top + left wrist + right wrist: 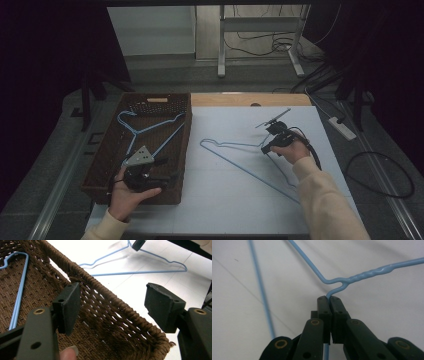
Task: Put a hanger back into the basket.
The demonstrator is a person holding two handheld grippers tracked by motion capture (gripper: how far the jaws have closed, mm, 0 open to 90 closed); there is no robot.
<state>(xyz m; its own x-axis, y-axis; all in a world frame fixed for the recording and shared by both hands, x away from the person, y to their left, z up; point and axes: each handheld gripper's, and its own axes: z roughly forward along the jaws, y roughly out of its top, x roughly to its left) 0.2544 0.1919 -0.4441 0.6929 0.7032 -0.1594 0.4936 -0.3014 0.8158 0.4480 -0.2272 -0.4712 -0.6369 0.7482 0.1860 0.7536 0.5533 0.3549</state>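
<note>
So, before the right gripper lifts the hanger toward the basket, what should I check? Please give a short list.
1. Right gripper shut on the blue hanger on the table: ok, jaws clamp the wire just below its twisted neck.
2. Hanger free of other things on the white table: ok.
3. Room in the brown basket: cannot tell; one hanger in the basket already lies there.
4. Left gripper out of the path: not ok, it is open over the basket's near rim.
5. Grip firm enough to stop swinging: cannot tell.
</note>
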